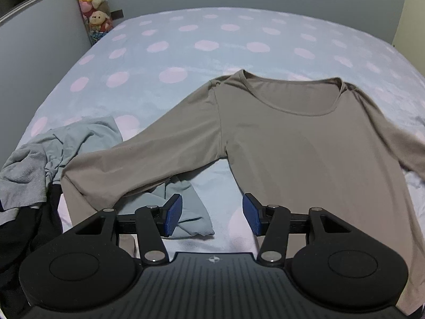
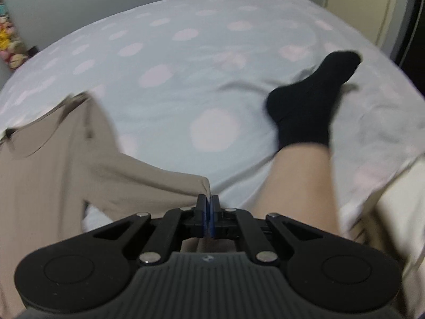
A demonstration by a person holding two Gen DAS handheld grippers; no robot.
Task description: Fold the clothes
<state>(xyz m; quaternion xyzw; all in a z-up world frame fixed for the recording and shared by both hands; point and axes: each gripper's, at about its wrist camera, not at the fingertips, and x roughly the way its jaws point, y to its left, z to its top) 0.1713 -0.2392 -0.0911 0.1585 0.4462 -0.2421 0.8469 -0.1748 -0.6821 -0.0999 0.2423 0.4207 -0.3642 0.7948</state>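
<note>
Right gripper (image 2: pixel 208 199) pinches the taupe shirt (image 1: pixel 292 138) cuff — left gripper (image 1: pixel 212 214) gapes beside its hem.

Bed (image 1: pixel 186 40) in pale dotted cover is carrying spread taupe shirt (image 1: pixel 292 138), crumpled grey-blue clothes (image 1: pixel 66 143), person's socked leg (image 2: pixel 305 138).

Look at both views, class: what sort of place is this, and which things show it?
Most likely a bedroom in a home. A bed with a pale blue, pink-spotted blanket fills both views, clothes such as a beige long-sleeved top lie on it, and soft toys are stacked against the wall.
</note>
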